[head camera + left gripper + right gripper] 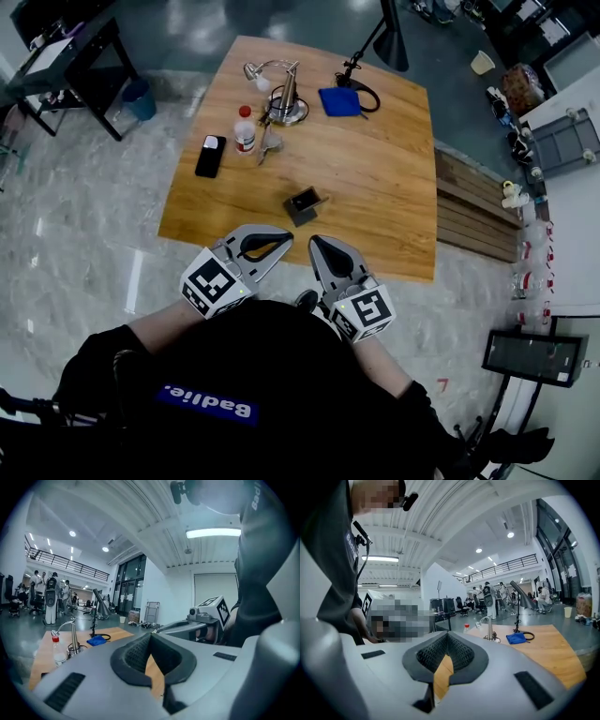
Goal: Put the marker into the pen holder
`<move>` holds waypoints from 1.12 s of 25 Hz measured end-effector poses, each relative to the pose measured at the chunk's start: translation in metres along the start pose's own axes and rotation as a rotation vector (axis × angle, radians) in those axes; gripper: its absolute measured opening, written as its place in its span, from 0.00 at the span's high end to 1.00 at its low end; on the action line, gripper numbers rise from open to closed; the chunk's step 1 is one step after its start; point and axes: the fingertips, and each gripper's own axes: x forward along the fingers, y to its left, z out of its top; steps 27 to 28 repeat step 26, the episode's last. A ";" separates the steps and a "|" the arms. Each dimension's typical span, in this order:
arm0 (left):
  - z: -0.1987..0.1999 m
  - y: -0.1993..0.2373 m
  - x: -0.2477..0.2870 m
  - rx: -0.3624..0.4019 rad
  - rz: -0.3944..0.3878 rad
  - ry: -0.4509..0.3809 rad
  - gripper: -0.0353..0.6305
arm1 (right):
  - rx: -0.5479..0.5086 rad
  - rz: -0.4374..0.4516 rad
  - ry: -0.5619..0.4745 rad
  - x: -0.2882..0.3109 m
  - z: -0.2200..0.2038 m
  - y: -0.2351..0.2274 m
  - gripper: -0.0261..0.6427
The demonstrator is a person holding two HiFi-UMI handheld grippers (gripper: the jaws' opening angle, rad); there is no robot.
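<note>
The pen holder (305,202), a small dark square box, stands on the wooden table (384,178) near its front edge. A thin grey object (267,142), possibly the marker, lies by the bottle; I cannot tell for sure. My left gripper (284,236) and right gripper (315,242) hover side by side over the table's front edge, just short of the holder. Both are shut with nothing between the jaws. In the left gripper view the left gripper (151,638) shows closed jaws, and in the right gripper view the right gripper (446,638) does too. The jaws hide the holder in both gripper views.
On the far half of the table are a red-capped bottle (245,128), a black phone (210,156), a metal stand with a cable (286,99), a blue cloth (339,101) and a black lamp (390,37). A wooden bench (473,211) runs along the table's right side.
</note>
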 end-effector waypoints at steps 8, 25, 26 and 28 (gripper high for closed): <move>0.000 -0.006 0.001 -0.001 0.013 0.000 0.93 | -0.014 0.020 -0.009 -0.003 -0.001 0.005 0.96; -0.005 -0.008 -0.005 -0.007 0.022 0.009 0.93 | 0.002 0.024 0.007 -0.002 -0.005 0.011 0.96; -0.005 -0.008 -0.005 -0.008 0.023 0.008 0.93 | 0.002 0.023 0.007 -0.002 -0.006 0.011 0.96; -0.005 -0.008 -0.005 -0.008 0.023 0.008 0.93 | 0.002 0.023 0.007 -0.002 -0.006 0.011 0.96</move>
